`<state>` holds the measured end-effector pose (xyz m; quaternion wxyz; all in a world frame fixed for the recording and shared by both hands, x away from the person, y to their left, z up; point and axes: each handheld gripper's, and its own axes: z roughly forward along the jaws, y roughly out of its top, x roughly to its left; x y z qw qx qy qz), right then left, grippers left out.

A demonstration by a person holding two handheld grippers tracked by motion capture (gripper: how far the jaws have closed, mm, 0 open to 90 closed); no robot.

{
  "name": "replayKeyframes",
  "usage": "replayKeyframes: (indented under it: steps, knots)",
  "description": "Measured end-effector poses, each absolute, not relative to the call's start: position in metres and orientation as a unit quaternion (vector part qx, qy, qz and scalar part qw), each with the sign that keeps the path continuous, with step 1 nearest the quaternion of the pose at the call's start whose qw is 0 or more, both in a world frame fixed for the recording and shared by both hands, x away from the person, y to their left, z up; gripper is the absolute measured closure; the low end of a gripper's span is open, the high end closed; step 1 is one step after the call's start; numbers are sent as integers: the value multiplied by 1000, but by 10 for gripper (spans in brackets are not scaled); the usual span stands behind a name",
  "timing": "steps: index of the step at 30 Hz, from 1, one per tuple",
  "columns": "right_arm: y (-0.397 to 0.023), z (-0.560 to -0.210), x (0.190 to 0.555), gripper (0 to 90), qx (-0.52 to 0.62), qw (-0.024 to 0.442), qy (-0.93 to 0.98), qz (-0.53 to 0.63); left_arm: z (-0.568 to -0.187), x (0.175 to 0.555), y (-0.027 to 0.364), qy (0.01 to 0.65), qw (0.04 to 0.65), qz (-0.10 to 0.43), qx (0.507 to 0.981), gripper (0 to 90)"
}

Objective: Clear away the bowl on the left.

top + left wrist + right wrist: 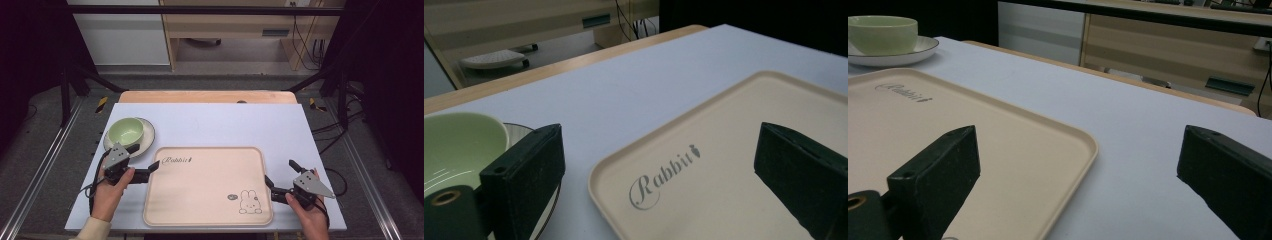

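Tray (207,187) near edge cut off between spread left tongs (145,161)

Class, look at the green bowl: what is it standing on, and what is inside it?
The green bowl stands on a dark-rimmed plate on the table. Its visible inside looks empty; the plate's centre is covered by the bowl.

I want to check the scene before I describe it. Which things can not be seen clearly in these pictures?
- Bowl: in the left gripper view, cut off by the left edge and partly behind the left claw.
- Plate: in the high view, its middle is covered by the bowl.
- Tray: in the right gripper view, its near part is cut off by the bottom edge and the right claw.
- Small mark beside the rabbit drawing: too small to identify.
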<state>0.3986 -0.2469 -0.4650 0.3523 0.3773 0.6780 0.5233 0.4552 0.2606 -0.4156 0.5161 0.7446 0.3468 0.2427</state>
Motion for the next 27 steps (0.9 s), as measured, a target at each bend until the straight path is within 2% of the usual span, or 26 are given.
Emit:
replayKeyframes:
  steps: [17,22,27]
  knots:
    - [-247,-463,397,35,379,349,672,532,-399,488,284,392,481,254,742,48]
    - [-248,-463,397,36,382,347,670,534,-400,493,288,413,486,257,726,48]
    - [-247,-463,396,40,378,351,672,532,-401,499,287,408,469,268,736,48]
